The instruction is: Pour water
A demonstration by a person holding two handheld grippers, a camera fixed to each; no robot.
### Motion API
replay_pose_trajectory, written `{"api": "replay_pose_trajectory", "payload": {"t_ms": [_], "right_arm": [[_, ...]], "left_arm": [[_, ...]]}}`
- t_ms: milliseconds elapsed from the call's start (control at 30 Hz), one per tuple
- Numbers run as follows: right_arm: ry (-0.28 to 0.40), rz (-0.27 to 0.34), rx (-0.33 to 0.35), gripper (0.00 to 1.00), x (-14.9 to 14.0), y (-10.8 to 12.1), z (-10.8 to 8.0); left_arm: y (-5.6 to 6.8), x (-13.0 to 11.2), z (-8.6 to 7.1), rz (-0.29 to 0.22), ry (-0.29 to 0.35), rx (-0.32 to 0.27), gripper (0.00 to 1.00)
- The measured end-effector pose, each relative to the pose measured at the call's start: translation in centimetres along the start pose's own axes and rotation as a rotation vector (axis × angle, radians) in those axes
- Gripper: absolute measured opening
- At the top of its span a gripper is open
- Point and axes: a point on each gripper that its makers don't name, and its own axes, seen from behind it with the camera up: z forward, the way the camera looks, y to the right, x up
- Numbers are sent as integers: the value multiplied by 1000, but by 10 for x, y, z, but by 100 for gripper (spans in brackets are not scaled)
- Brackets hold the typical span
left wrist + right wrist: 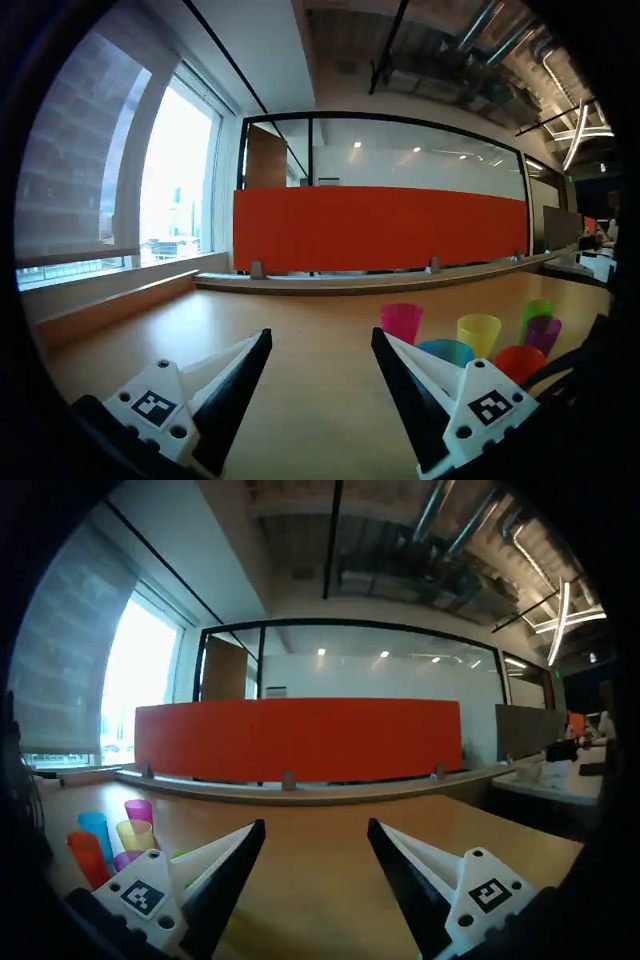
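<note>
Currently both tools are held low over the wooden tabletop (240,308), and both are empty. Left gripper (321,332): jaws spread wide, nothing between them. Right gripper (316,822): jaws likewise spread, nothing held.

Task objects: a cluster of coloured cups stands upright on the tabletop. It lies ahead and to the right of the left gripper, and low at the left in the right gripper view. Counted in the left gripper view:
- pink cup (401,320)
- yellow cup (478,332)
- green cup (537,310)
- purple cup (543,332)
- blue cup (446,352)
- orange cup (518,362)

The blue and orange cups are partly hidden behind that gripper's right-hand finger. The cups stand close together. Whether any of them touch cannot be settled through the fisheye.

Materials: the cups are translucent plastic, smooth-walled, tapered wider toward the rim, open-topped and without handles. The tabletop is pale, matte and flat. The fingers are white shells with black wedge-shaped inner faces.

Handling judgement:
- The cups are expected to be light, thin-walled and slightly springy, slick rather than fragile.
- A hard squeeze would probably oval the wall, so a moderate pinch across the mid-wall, below the rim, is advised. There the taper should resist slipping downward.
- Neighbouring cups would be knocked over easily, so the outlying pink cup looks the most accessible.
- Whether any cup holds water cannot be told. A filled one would be heavier and should be kept upright until it is tipped.
</note>
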Motion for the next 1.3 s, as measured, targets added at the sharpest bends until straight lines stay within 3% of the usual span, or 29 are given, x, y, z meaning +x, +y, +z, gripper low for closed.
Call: {"api": "replay_pose_trajectory", "payload": {"t_ms": [700, 1300], "right_arm": [[-61, -20, -12, 99, -23, 3, 5], [-67, -17, -10, 100, -21, 3, 5]], "left_arm": [[0, 0, 1, 0, 0, 0, 92], [1, 0, 0, 0, 0, 0, 92]]}}
